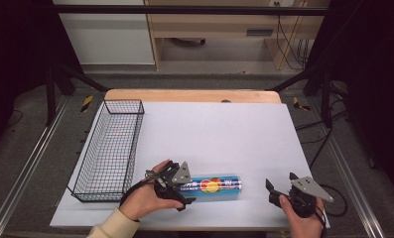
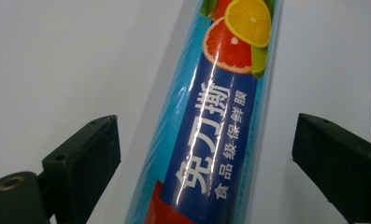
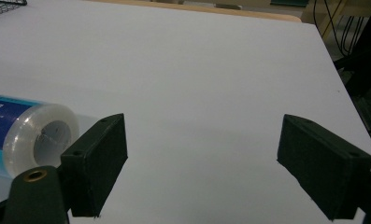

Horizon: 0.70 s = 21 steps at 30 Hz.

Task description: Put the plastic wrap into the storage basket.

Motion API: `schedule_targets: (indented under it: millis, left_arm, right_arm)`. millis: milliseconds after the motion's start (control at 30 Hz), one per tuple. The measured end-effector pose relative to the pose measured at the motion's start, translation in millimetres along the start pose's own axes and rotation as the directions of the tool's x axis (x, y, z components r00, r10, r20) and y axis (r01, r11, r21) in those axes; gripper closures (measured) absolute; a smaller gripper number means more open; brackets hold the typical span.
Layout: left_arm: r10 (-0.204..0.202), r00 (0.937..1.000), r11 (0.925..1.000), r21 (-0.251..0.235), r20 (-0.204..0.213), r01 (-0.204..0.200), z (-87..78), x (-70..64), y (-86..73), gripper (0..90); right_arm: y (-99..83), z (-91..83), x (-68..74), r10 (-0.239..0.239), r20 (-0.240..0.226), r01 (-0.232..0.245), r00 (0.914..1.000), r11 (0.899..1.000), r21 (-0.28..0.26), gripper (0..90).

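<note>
A blue roll of cling film (image 1: 213, 185) with fruit pictures lies flat near the table's front edge. My left gripper (image 1: 183, 193) is at the roll's left end, open, with its jaws on either side of the roll (image 2: 216, 126) and not touching it. My right gripper (image 1: 279, 186) hovers open to the right of the roll, with nothing between its jaws. In the right gripper view (image 3: 202, 163), the roll's clear round end (image 3: 40, 137) lies just left of the left jaw.
A black wire basket (image 1: 110, 148) stands along the left side of the white table top (image 1: 219, 129). A wooden edge (image 1: 192, 95) runs along the far side. Cables trail on the floor at the right.
</note>
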State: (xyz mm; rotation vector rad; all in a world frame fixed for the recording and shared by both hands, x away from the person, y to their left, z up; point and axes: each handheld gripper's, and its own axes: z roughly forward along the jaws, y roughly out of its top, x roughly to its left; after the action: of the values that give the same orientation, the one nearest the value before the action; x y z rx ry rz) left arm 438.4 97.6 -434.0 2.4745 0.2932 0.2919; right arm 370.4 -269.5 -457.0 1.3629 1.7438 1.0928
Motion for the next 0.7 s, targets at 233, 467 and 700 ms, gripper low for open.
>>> schedule_targets:
  millis: [233,467,700]
  left_arm:
    - [0.028,0.9995,0.9995,0.012,0.013,-0.028,-0.8,-1.9,1.6,11.6]
    - [0.029,0.9994,0.9989,0.036,0.018,-0.030,3.3,3.3,0.4,18.8]
    - [0.044,0.9982,0.9971,0.060,0.040,-0.047,8.0,5.4,-0.3,25.1]
  right_arm:
    - [-0.4,1.6,0.8,-0.001,-0.010,0.001,0.9999,1.000,0.009,16.2]
    - [-0.8,2.3,1.1,-0.001,-0.012,0.001,0.9999,1.000,0.015,16.3]
    - [-0.9,2.7,1.5,-0.003,-0.015,0.003,0.9999,1.000,0.018,16.3]
